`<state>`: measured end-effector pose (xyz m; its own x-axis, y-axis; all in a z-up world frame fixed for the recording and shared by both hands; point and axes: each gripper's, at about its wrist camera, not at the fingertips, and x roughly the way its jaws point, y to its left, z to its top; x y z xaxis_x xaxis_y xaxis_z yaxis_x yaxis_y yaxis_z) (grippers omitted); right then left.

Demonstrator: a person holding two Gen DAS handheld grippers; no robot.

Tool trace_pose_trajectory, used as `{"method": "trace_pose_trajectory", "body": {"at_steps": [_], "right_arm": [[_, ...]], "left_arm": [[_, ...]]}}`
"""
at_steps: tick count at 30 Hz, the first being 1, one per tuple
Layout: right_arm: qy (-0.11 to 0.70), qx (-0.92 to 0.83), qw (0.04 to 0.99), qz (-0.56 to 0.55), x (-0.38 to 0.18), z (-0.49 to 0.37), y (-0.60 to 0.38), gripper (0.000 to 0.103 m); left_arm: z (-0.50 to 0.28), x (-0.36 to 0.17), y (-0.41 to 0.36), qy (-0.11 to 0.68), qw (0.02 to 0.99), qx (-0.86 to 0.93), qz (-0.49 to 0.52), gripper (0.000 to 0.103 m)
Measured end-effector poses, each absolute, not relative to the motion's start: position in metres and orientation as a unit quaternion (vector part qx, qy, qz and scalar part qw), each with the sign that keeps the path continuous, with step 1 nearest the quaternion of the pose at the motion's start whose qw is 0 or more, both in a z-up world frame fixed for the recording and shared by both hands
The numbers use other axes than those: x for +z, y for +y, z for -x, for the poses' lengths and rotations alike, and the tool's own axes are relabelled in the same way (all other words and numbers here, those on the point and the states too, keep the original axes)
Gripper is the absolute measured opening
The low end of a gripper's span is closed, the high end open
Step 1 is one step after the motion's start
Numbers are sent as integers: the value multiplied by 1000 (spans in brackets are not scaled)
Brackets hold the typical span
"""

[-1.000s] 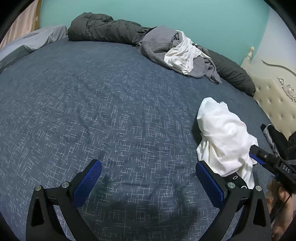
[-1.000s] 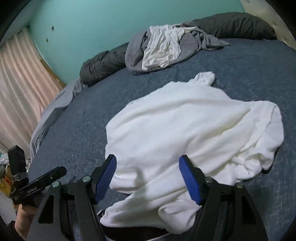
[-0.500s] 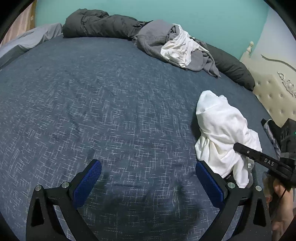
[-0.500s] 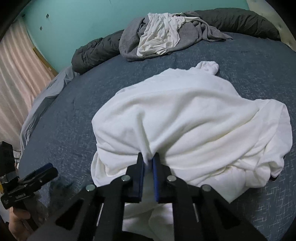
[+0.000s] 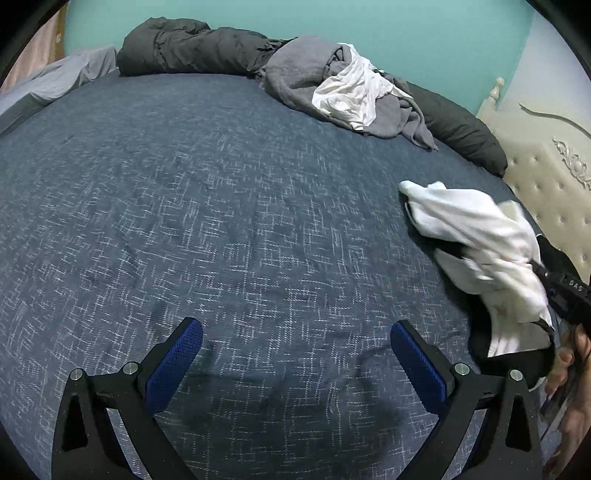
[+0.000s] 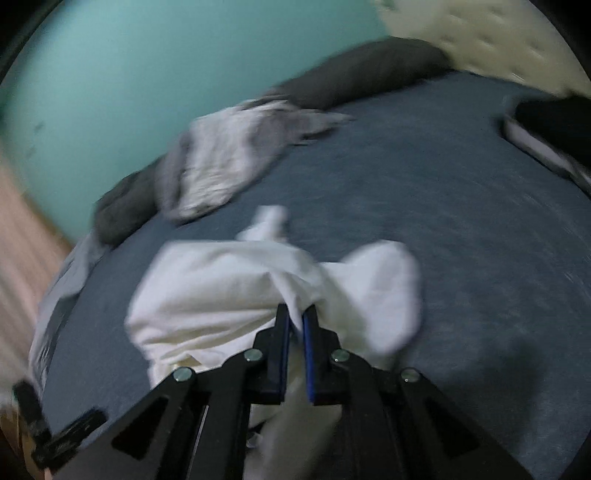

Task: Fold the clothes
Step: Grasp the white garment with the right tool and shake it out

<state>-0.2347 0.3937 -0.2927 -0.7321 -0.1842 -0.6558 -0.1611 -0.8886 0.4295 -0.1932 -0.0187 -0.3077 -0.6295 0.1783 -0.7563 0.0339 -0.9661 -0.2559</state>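
1. The bed (image 5: pixel 229 229) fills both views, covered in a dark blue sheet with a pale flecked pattern; a cream tufted headboard (image 5: pixel 554 192) stands at its right end.
2. A dark grey duvet (image 5: pixel 192 51) lies bunched along the far edge of the bed against the teal wall (image 5: pixel 406 33).
3. A heap of grey and white clothes (image 5: pixel 343 92) rests on the far side, touching the duvet and well apart from both tongs.
4. The white garment (image 6: pixel 236 291) lies crumpled on the near right part of the bed. In the left wrist view its near end is lifted clear of the sheet, with a shadow beneath it.
5. The left tongs (image 5: pixel 295 365) hover over bare sheet, blue pads spread wide with nothing between them.
6. The right tongs (image 6: pixel 295 325) are closed to a narrow slit, pinching a fold of the white garment. This view is motion-blurred, so how much cloth is caught is uncertain.
7. A hand (image 5: pixel 569 373) shows at the right edge of the left wrist view, beside the right tongs' black body.
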Motion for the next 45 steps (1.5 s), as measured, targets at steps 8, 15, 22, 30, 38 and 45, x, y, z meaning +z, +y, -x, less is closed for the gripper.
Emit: {"method": "trace_pose_trajectory", "body": {"at_steps": [8,15,22,30,38,45], "right_arm": [[-256,-886,-39,-384,-300,230,420,7],[-252,-895,20,-366,-273,216,404,19],[-194,-909,94,-357,-240,202,351,53],[-72,-899,119,-415,-242,227,275,66],[21,-884,90,-458,-270,261,258,33],[-46,-898,57,-434,-244,279,308,10]], "left_arm": [[197,-310,-4,-113,47,895,430,103],[194,-307,-5,-109,48,897,426,103],[184,-304,-13,-103,46,900,420,103],[179,-303,-21,-112,53,897,423,103],[176,-296,-34,-120,47,901,413,103],[175,-293,-41,-127,45,902,410,103]]}}
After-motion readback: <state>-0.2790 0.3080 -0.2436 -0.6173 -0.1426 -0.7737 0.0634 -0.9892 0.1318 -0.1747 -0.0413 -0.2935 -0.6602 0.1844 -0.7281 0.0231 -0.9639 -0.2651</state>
